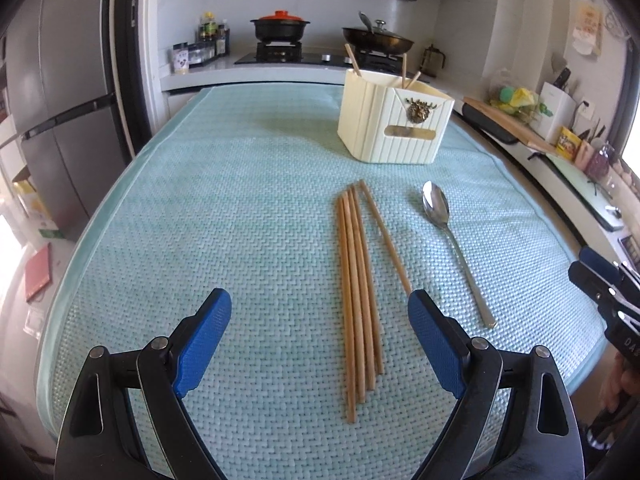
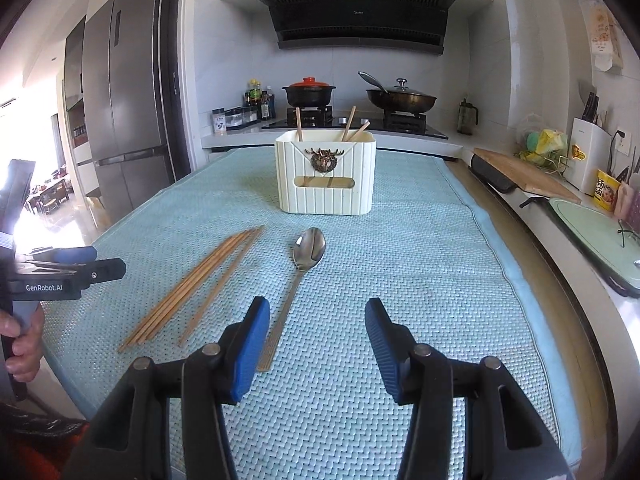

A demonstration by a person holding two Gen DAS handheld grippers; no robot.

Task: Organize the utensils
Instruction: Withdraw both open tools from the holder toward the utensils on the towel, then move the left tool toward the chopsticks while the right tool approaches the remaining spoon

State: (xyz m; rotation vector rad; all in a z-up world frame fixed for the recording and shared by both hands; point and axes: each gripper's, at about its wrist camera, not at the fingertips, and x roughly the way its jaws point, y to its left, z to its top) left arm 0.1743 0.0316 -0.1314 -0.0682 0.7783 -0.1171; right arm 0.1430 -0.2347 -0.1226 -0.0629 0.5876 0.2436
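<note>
Chopsticks (image 1: pixel 356 292) lie between the released left hand-held gripper's (image 1: pixel 320 340) empty jaws.

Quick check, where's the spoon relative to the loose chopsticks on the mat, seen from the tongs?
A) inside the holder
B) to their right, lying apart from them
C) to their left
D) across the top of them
B: the spoon lies on the mat right of the loose chopsticks, with bare mat between them, bowl end toward the holder.

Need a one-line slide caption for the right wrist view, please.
Open right gripper above metal spoon, loose wooden chopsticks alongside, cream utensil holder behind.
</note>
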